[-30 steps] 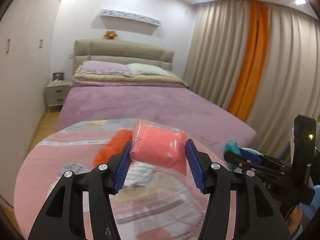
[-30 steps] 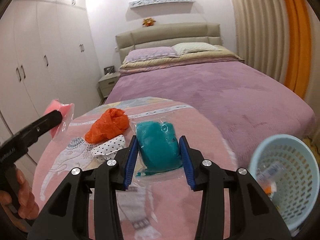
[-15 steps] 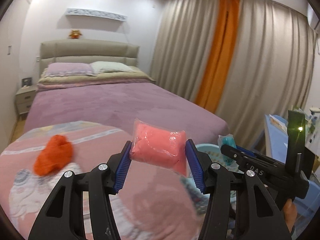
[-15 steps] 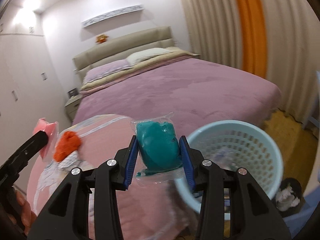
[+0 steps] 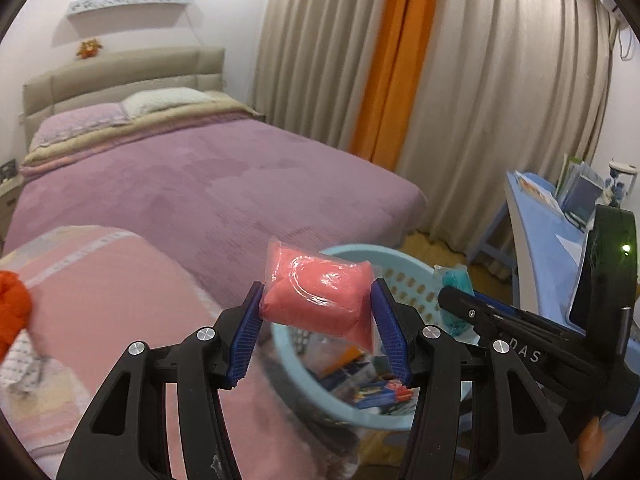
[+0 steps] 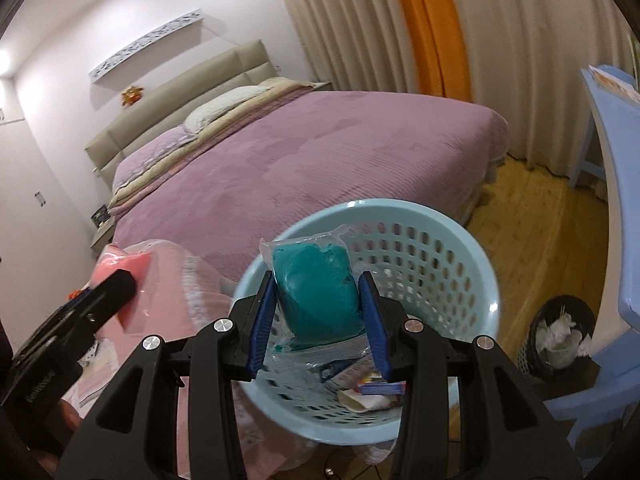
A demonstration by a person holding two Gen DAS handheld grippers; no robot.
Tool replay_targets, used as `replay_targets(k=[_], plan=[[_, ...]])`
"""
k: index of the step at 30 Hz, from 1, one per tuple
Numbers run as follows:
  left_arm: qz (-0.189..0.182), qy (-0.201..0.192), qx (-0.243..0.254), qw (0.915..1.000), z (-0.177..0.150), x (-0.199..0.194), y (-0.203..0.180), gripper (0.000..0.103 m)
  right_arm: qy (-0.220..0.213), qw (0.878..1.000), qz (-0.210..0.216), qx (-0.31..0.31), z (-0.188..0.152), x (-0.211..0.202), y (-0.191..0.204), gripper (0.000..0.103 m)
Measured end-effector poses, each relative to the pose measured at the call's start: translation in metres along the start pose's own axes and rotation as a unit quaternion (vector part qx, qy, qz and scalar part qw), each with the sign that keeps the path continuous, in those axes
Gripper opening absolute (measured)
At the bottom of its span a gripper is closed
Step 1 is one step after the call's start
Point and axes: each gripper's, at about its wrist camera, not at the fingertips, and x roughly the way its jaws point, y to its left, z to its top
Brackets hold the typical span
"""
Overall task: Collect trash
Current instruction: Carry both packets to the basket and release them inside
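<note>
Trash is what I have in both tongs: my left gripper [image 5: 316, 334] is clamped on a pink packet [image 5: 318, 298] in clear wrap, and my right gripper [image 6: 318, 322] is clamped on a teal packet [image 6: 316, 288] of the same sort. I pinch each one across its middle, blue pads against its flanks, so the soft filling bulges above the jaws and cannot slide out. Both packets hang over the pale blue basket [image 6: 476, 264], which already has wrappers and small boxes in its bottom; I judge this to be the carry's end, with only the letting go left. The teal packet stands nearly upright, long axis running up and away from me, its loose plastic tail dangling below the pads toward the basket. The pink one lies crosswise, long axis spanning from pad to pad and tipped slightly down to the right. An orange bag [image 5: 12, 308] and a spotted scrap remain on the pink blanket [image 5: 120, 280], well apart from the basket.
</note>
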Motion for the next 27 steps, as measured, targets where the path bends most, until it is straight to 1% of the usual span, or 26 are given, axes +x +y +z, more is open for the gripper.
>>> replay_targets(k=[3, 4, 5, 6, 7, 11, 13, 16, 18, 21, 27], plan=[[0.000, 0.012, 0.012, 0.9999, 0.000, 0.015, -0.012, 0.053, 0.007, 1.000, -0.003, 0.012, -0.001, 0.005, -0.014, 0.039], [-0.001, 0.014, 0.014, 0.9998, -0.001, 0.017, -0.016, 0.055, 0.010, 1.000, -0.005, 0.017, -0.002, 0.007, -0.018, 0.039], [-0.003, 0.019, 0.017, 0.9997, -0.002, 0.020, -0.018, 0.059, 0.012, 1.000, -0.006, 0.019, -0.001, 0.008, -0.021, 0.040], [-0.005, 0.021, 0.018, 0.9996, -0.001, 0.021, -0.020, 0.067, 0.020, 1.000, -0.005, 0.023, -0.001, 0.011, -0.026, 0.040], [-0.007, 0.024, 0.018, 0.9995, -0.002, 0.022, -0.022, 0.071, 0.029, 0.999, -0.002, 0.026, -0.002, 0.015, -0.029, 0.041], [-0.008, 0.031, 0.016, 0.9994, -0.004, 0.025, -0.021, 0.073, 0.033, 0.999, -0.011, 0.027, -0.002, 0.017, -0.033, 0.050], [-0.011, 0.032, 0.011, 0.9994, -0.005, 0.022, -0.017, 0.075, 0.034, 0.999, -0.008, 0.028, -0.003, 0.017, -0.031, 0.050], [-0.010, 0.029, 0.006, 0.9995, -0.006, 0.016, -0.014, 0.075, 0.030, 0.999, -0.006, 0.023, -0.005, 0.015, -0.032, 0.050], [-0.001, 0.022, 0.007, 0.9997, -0.006, 0.009, -0.014, 0.075, 0.026, 0.999, -0.001, 0.019, -0.005, 0.011, -0.026, 0.050], [-0.001, 0.007, 0.007, 1.0000, -0.003, -0.005, -0.011, 0.075, 0.018, 1.000, 0.004, 0.006, -0.007, 0.003, -0.014, 0.050], [0.001, -0.032, -0.007, 0.9995, 0.004, -0.046, 0.003, 0.075, 0.001, 0.999, 0.027, -0.026, -0.007, -0.014, 0.018, 0.050]])
